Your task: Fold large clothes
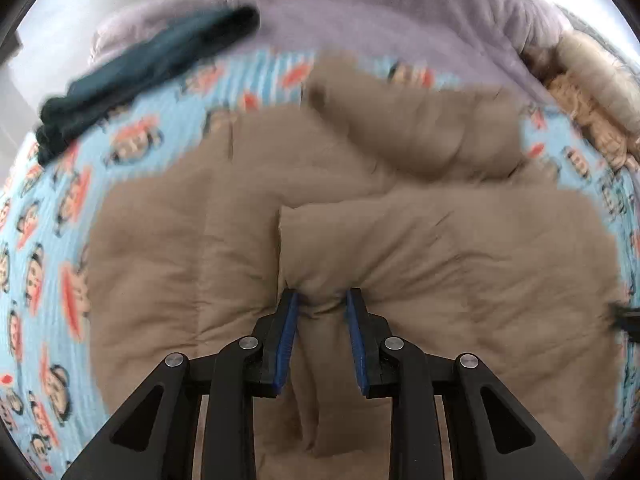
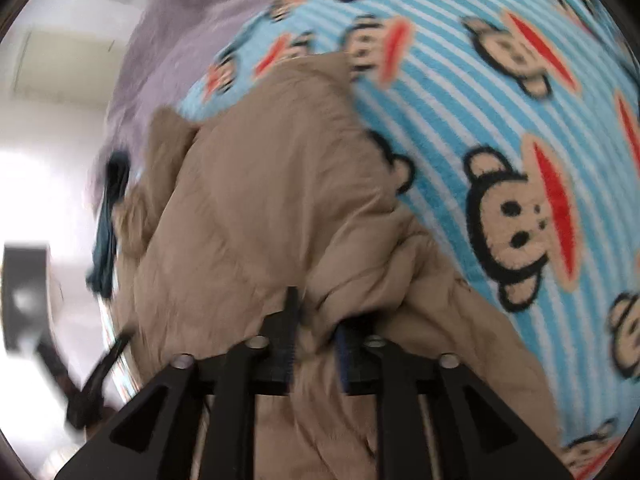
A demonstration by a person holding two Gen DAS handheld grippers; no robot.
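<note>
One dark teal garment [image 1: 140, 76] lies bunched at the far left of the bed, partly on the blue striped monkey-print blanket [image 1: 48, 216] and partly on the lilac fleece blanket [image 1: 380, 16] behind it. That makes two blankets under everything. In the middle sprawls one big tan padded coat [image 1: 420, 248], spread over the monkey print with a rolled, puffy part lying across its upper half. At the far right edge sits one pale furry heap [image 1: 592, 92]; it is too blurred to tell what it is.

The left gripper [image 1: 322, 300] points steeply down onto the coat, its two blue-padded fingers [image 1: 288, 332] pinching a raised ridge of tan fabric between them.

From the right wrist view the same coat [image 2: 260, 200] rises in a mound, the teal garment [image 2: 106, 236] just past its left side. The right gripper [image 2: 316, 320] has a thick fold of the coat bunched between its two fingers, the pads pressed into the cloth.
</note>
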